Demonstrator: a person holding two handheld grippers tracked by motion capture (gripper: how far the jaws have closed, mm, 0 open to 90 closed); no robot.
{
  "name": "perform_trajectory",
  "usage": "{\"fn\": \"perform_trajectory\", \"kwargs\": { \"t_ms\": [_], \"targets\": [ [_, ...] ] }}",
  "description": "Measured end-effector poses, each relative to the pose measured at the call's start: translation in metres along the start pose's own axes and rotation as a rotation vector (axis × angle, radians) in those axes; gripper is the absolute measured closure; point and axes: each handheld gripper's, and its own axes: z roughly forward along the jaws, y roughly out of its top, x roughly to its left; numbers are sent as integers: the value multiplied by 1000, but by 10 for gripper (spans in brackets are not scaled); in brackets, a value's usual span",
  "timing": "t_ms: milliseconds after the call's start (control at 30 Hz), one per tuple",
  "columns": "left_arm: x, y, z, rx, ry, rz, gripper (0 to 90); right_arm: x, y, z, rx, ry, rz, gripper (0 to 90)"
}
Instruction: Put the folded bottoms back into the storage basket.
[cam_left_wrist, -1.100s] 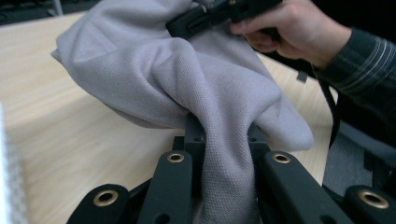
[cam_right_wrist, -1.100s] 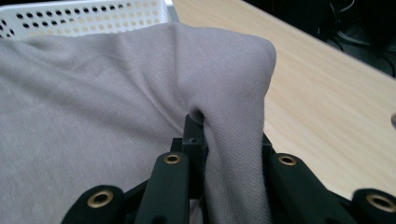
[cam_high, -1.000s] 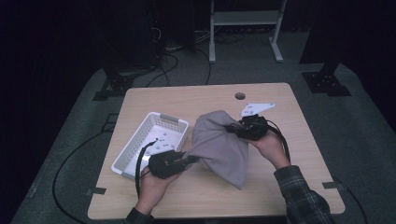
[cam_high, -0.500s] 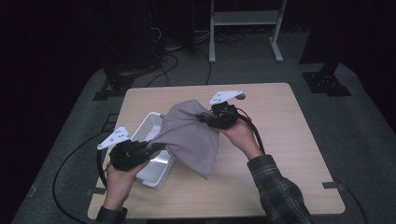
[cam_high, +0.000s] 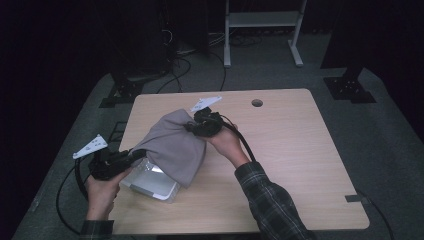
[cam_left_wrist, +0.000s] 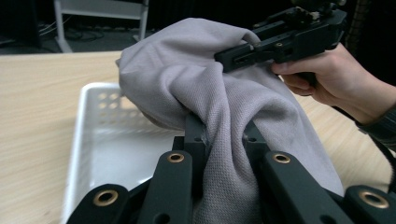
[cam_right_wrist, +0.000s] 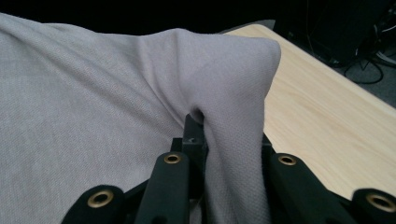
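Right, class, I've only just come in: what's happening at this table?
A person holds a gripper in each hand, and both are clamped on one grey cloth. The left gripper pinches its lower edge, the right gripper its upper corner. The cloth hangs stretched between them, draped over a white perforated basket at the left side of the wooden table. It is not yet lying inside.

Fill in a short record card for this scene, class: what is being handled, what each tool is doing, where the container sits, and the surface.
Item handled: grey cloth, bunched and lifted
Left tool: shut on the cloth's lower-left end
Right tool: shut on the cloth's upper end
Container: white basket with perforated walls, at the table's front left, partly under the cloth
Cloth position: hanging between the two tools above the basket
Surface: wooden table
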Motion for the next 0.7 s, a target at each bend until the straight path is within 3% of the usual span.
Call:
{"fn": "perform_trajectory", "kwargs": {
  "t_ms": [300, 500, 700],
  "targets": [
    [27, -17, 1, 82, 75, 20, 782, 8, -6, 36, 46, -9, 8, 754],
    [36, -23, 2, 131, 115, 35, 778, 11, -13, 55, 60, -2, 28, 753],
    [42, -27, 4, 164, 140, 50, 773, 14, -15, 62, 63, -10, 33, 749]
  ]
}}
